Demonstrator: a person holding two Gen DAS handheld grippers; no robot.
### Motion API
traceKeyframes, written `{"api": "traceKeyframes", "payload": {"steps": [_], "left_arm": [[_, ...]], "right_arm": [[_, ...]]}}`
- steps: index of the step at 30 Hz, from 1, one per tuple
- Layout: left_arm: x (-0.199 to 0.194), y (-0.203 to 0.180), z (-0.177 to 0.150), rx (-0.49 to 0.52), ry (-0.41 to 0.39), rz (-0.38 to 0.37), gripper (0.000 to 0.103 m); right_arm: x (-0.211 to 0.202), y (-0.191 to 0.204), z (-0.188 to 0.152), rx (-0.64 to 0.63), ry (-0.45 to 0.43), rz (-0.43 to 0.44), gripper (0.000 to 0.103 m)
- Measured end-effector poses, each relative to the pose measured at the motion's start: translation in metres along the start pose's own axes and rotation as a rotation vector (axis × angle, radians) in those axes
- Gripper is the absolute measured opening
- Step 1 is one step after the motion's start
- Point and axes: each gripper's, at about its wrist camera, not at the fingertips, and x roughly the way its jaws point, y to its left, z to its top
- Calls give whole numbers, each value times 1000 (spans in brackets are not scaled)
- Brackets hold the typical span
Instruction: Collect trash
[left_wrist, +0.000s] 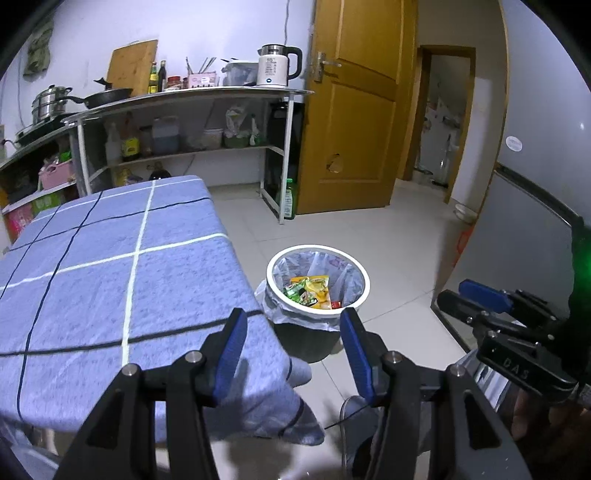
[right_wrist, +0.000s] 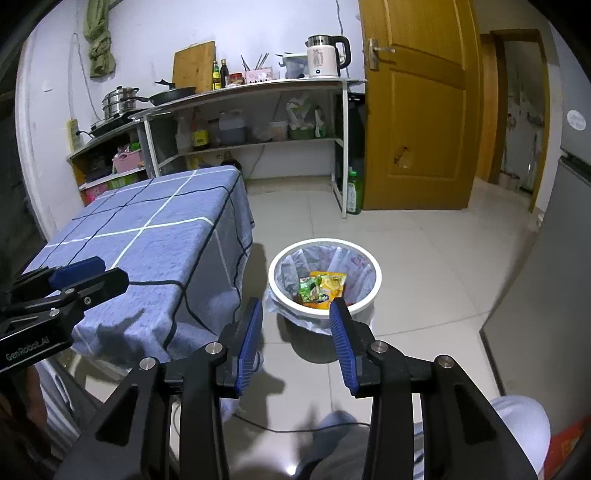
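A white-rimmed trash bin (left_wrist: 317, 312) (right_wrist: 325, 312) lined with a clear bag stands on the tiled floor beside the table. Inside it lie yellow and green snack wrappers (left_wrist: 308, 291) (right_wrist: 323, 288). My left gripper (left_wrist: 293, 321) hangs over the table's near corner, jaws open and nothing between them. My right gripper (right_wrist: 295, 308) hovers short of the bin, also open and holding nothing. In the left wrist view the right gripper (left_wrist: 480, 299) shows at the right edge; in the right wrist view the left gripper (right_wrist: 88, 275) shows at the left over the cloth.
The table carries a blue checked cloth (left_wrist: 110, 266) (right_wrist: 147, 236) with nothing on it. A metal kitchen rack (left_wrist: 192, 122) with pots, bottles and a kettle stands at the back, a wooden door (left_wrist: 354, 110) beside it. A grey fridge (right_wrist: 546, 288) is at right. A cable (right_wrist: 280, 428) crosses the floor.
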Motion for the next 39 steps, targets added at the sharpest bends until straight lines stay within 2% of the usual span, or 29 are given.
{"api": "traceKeyframes", "payload": {"steps": [6, 39], "left_arm": [[-5, 4, -8, -25, -12, 24, 54], [-3, 9, -21, -60, 10, 21, 54]], "right_arm": [[-5, 1, -5, 13, 1, -9, 39], [-9, 10, -2, -31, -1, -8, 39]]}}
